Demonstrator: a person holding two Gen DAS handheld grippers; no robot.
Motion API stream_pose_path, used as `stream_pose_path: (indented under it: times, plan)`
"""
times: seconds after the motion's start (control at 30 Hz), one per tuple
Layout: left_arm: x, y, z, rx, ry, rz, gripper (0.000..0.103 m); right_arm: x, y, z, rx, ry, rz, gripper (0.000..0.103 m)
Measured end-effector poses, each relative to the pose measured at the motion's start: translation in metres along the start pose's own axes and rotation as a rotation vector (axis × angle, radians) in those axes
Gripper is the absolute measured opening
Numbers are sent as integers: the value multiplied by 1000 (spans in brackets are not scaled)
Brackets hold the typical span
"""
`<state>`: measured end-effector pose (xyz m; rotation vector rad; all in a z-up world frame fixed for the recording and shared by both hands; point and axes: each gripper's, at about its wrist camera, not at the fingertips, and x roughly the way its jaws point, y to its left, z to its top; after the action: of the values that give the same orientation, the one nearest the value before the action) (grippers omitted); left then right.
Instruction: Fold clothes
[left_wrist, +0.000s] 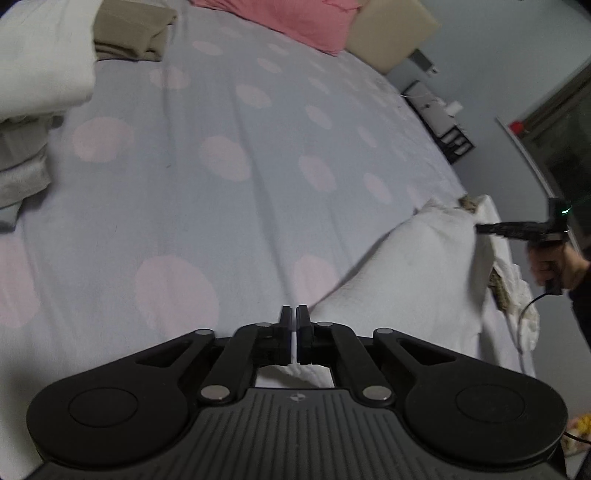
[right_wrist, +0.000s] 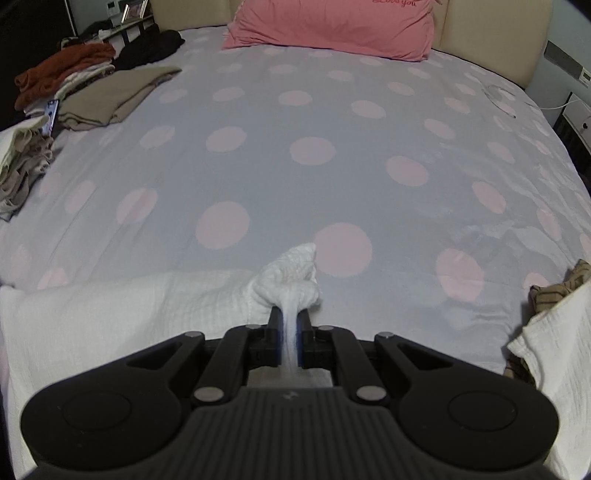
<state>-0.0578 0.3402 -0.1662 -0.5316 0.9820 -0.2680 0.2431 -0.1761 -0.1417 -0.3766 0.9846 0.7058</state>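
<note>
A white textured garment (left_wrist: 413, 266) lies at the near edge of the polka-dot bed. My left gripper (left_wrist: 294, 314) is shut on one edge of it; thin white cloth shows between the pads. My right gripper (right_wrist: 290, 314) is shut on a bunched corner of the same white garment (right_wrist: 291, 280), which stretches off to the left across the bed. The right gripper also shows in the left wrist view (left_wrist: 480, 228), pinching the garment's far end, with a hand on its handle.
The lilac bedsheet with pink dots (right_wrist: 314, 147) spreads ahead. A folded beige garment (right_wrist: 110, 96) and stacks of folded clothes (right_wrist: 62, 74) lie at the far left. A pink pillow (right_wrist: 332, 26) rests against the headboard. A striped brown cloth (right_wrist: 554, 291) lies at the right.
</note>
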Motion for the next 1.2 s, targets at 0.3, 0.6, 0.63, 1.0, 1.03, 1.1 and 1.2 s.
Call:
stream_pose_path:
  times: [0.3,0.6,0.63,1.0,1.03,1.1,1.2]
  plan:
    - [75,-68,64,186,12,-52,51,14,-19,-45,96,36,24,8]
    - [233,-171,129,254,163,-152,56,18,-22,-68,102,-25,93,8]
    - [251,-181,134,269,186,-160,56,18,-22,-70,89,-34,102,8]
    - [388,-228,167,370,514,-200,64,41,-40,-83,43,-96,230,8]
    - [395,-227,169,365,534,-202,65,42,-41,-85,41,-100,242,8]
    - [404,-231,172,358,545,-239,74,42,-45,-88,42,-109,267,8]
    - [417,-236,175,347,563,-268,76,43,-51,-91,58,-117,300,8]
